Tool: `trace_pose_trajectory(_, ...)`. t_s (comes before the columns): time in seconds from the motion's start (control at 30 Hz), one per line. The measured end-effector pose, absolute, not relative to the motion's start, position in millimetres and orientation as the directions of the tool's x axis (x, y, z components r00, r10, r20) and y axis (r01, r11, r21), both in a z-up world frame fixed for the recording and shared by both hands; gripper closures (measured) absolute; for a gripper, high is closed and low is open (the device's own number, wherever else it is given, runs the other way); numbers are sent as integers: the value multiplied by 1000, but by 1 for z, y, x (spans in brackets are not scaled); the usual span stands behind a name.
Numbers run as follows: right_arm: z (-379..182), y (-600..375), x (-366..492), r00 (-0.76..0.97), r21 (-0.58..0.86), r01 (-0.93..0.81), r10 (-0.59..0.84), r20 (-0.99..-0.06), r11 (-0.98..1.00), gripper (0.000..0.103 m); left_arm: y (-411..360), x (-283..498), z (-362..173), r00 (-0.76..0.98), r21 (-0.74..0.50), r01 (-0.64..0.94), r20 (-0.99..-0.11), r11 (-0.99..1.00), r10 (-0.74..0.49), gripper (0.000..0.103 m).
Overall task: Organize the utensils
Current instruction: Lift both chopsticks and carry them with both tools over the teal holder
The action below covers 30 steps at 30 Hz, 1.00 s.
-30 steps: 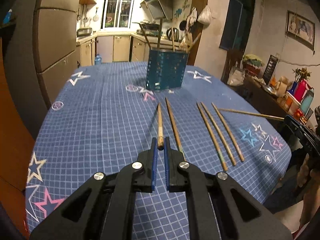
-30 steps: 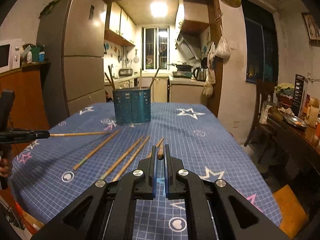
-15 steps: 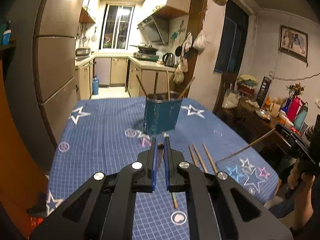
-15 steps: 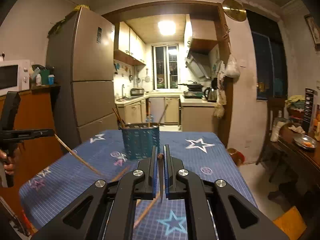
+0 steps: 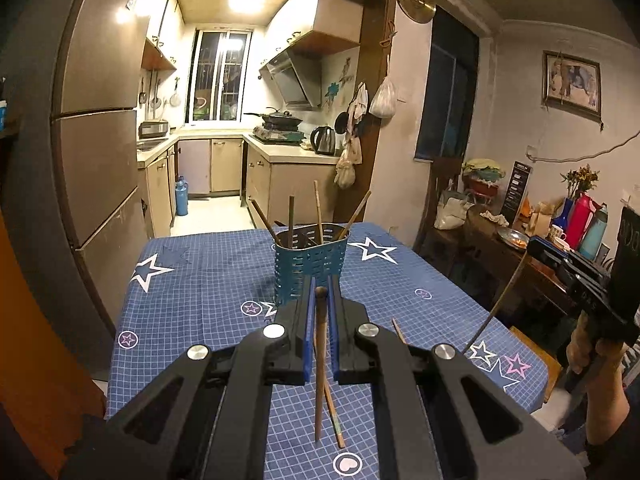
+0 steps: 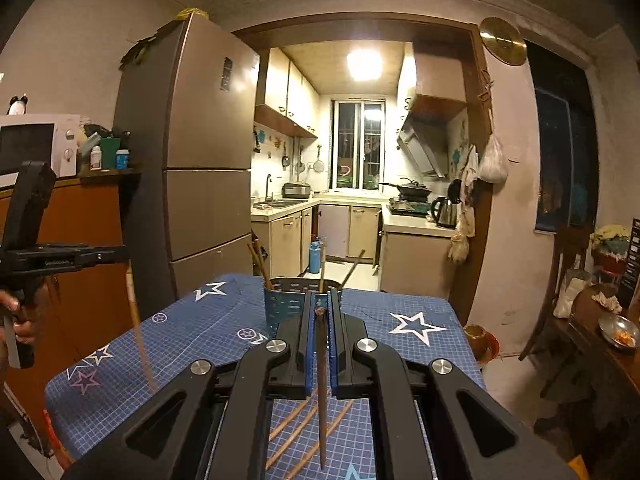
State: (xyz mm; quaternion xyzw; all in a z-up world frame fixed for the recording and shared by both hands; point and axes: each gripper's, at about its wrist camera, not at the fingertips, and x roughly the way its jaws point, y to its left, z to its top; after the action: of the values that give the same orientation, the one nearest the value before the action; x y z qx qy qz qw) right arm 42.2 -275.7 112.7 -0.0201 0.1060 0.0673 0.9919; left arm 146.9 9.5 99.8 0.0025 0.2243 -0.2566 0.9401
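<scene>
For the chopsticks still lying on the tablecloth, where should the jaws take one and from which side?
Probably near one end, coming from above with the jaws across the thin shaft. The loose chopsticks lie flat on the tablecloth, side by side with little room between them, so the ends look freer than the middles. An end grip also leaves the chopstick hanging, ready for the utensil holder.

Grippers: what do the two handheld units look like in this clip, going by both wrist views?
Both are matte black. The left gripper and right gripper each have two angular arms with triangular cut-outs, round silver screw heads, and blue ribbed pads lining straight fingers. Seen side-on, the right one has a pistol-style handle with faint lettering. No cables or sleeves show clearly.
</scene>
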Motion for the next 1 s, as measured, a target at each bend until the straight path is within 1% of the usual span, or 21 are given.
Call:
trace_pose_trajectory(0.17,116,-267,52,959,-21,-167,158,-234,986,96,6,146,98,772,-95,481,-424,871,-473,98)
trace_pose_trajectory(0.3,127,-262,66,954,-5,-184,177,-240,983,96,2,152,117,773,-94,496,-404,863,-488,98)
trace_pose_trajectory(0.5,183,-260,108,963,7,-181,179,-203,983,96,-22,181,165,791,-84,507,-349,858,-502,98)
trace_pose_trajectory(0.6,216,-259,144,967,21,-163,164,-194,986,96,-38,205,192,798,-106,507,-319,855,-512,98)
trace_pose_trajectory(0.73,245,-259,194,973,42,-139,145,-179,989,96,-62,239,219,825,-83,493,-272,866,-496,98)
trace_pose_trajectory(0.87,253,-257,245,977,27,-98,101,-188,995,96,-80,278,233,848,-85,467,-240,880,-473,98)
trace_pose_trajectory(1.0,245,-257,298,976,37,-70,76,-204,997,96,-90,317,233,864,-105,439,-222,892,-451,98)
